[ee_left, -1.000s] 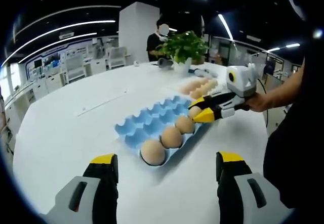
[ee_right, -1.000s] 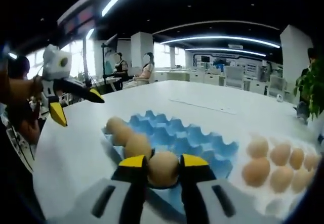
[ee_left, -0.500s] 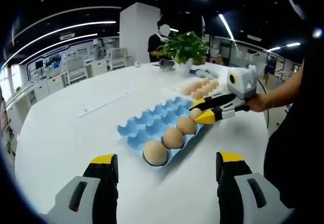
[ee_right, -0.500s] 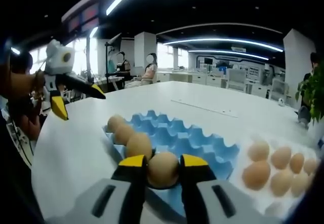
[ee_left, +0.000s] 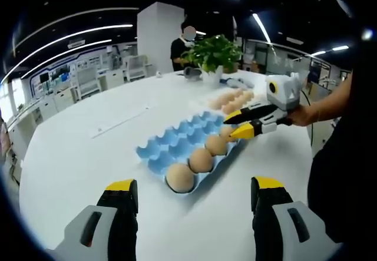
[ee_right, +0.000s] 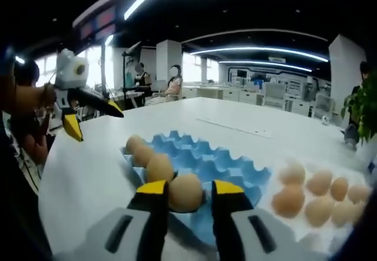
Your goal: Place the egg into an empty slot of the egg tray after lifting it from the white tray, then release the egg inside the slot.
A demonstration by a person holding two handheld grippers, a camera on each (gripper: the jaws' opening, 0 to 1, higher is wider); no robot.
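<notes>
Both grippers hover over the egg tray (ee_left: 177,143), right gripper (ee_right: 185,189) fingers flanking an egg (ee_right: 186,192), left gripper (ee_left: 187,193) fingers apart.

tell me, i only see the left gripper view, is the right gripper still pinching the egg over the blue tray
observer: in the right gripper view the egg sits between the right gripper fingers with a clear gap on one side, so it looks released.
operator: is it down in a slot
observer: it sits low on the egg tray at the near end of the row, right beside another egg; the fingers hide the slot floor.
operator: is my left gripper in the way
observer: no, the left gripper hangs in the air off to the side of the tray, fingers apart.
</notes>
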